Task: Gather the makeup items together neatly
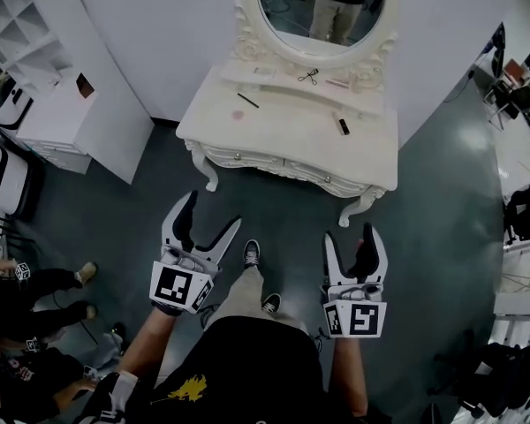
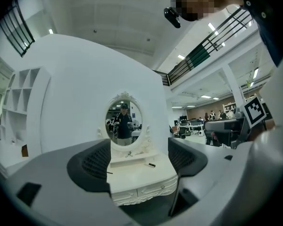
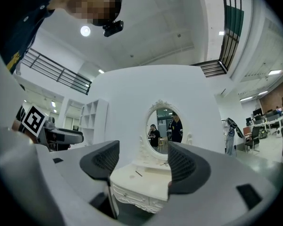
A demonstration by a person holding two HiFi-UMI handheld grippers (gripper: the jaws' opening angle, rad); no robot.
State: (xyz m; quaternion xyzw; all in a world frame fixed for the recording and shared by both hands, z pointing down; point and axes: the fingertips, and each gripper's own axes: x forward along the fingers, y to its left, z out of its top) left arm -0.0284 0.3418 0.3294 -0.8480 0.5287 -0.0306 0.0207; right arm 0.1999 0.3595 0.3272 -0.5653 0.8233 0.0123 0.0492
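Holds left gripper [image 1: 212,212] and right gripper [image 1: 349,237] empty, jaws apart, well before counter [image 1: 291,140] with scattered makeup items [image 1: 343,126].

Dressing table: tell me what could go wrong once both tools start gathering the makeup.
1. The thin dark pencil lies flat on the dressing table; the open left tool may shove it instead of gripping it.
2. The scissor-like item sits on the raised shelf right under the mirror; reaching there may knock the frame.
3. The small dark tube could roll off.
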